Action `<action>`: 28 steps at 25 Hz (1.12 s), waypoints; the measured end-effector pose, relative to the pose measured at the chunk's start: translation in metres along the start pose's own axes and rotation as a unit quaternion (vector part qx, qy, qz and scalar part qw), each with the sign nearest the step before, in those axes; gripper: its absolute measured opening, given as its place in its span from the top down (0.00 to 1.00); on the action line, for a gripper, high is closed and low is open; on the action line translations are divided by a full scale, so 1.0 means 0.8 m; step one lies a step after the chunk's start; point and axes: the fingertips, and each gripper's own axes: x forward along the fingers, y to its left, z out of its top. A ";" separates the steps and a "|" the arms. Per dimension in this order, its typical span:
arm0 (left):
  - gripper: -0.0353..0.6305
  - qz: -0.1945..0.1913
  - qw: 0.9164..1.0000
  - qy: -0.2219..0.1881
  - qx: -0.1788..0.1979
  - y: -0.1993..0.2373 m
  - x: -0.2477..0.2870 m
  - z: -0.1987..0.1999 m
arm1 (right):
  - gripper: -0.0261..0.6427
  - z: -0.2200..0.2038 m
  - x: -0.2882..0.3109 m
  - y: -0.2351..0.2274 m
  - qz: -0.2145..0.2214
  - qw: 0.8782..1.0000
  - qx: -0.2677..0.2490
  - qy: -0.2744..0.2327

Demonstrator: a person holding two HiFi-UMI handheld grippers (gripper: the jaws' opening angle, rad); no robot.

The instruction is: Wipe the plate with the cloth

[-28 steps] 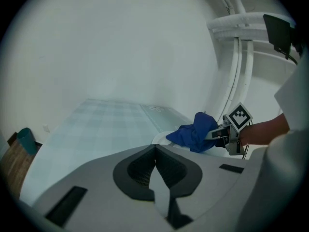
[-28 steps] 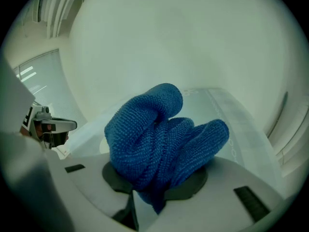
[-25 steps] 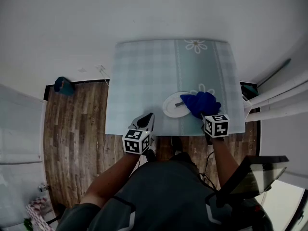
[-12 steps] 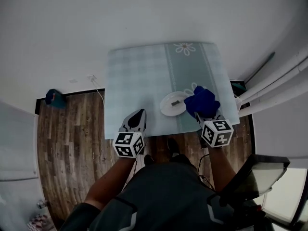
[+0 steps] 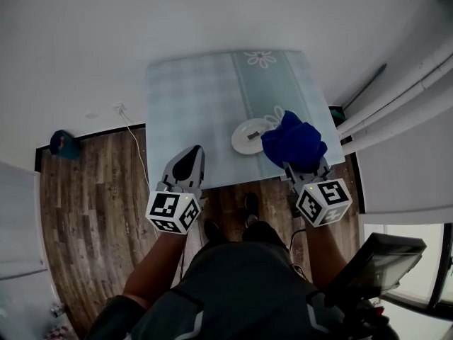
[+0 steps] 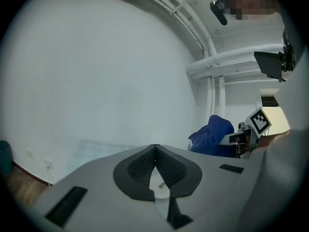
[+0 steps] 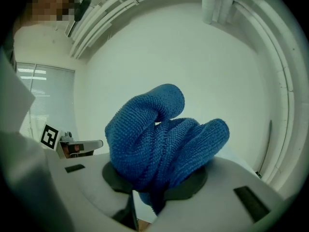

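Note:
A white plate [image 5: 249, 137] with a small dark object on it lies near the front right of the pale checked table [image 5: 198, 105]. My right gripper [image 5: 297, 163] is shut on a bunched blue cloth [image 5: 293, 142] [image 7: 161, 141], lifted just right of the plate at the table's front edge. The cloth fills the right gripper view above the jaws. My left gripper [image 5: 188, 163] is shut with nothing in it, at the table's front edge left of the plate. In the left gripper view [image 6: 155, 151] the jaws meet, and the blue cloth [image 6: 215, 137] shows at right.
Wooden floor [image 5: 92, 190] lies left of and in front of the table. A cable [image 5: 127, 129] runs along the floor by the table's left side. White pipes [image 5: 396, 83] run along the wall at right. A teal object [image 5: 60, 142] sits on the floor far left.
Both grippers have drawn back toward the table's front edge. The blue cloth has come off the plate's right rim and now hangs lifted beside it.

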 end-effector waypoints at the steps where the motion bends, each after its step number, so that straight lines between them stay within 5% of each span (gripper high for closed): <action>1: 0.93 0.005 1.000 -0.005 -0.004 0.002 -0.003 0.005 | 0.78 0.003 -0.004 0.006 0.001 1.000 -0.003 -0.004; 28: 0.93 0.038 0.998 -0.025 0.047 -0.068 -0.006 0.065 | 0.79 0.057 -0.046 0.009 0.050 0.996 -0.047 -0.048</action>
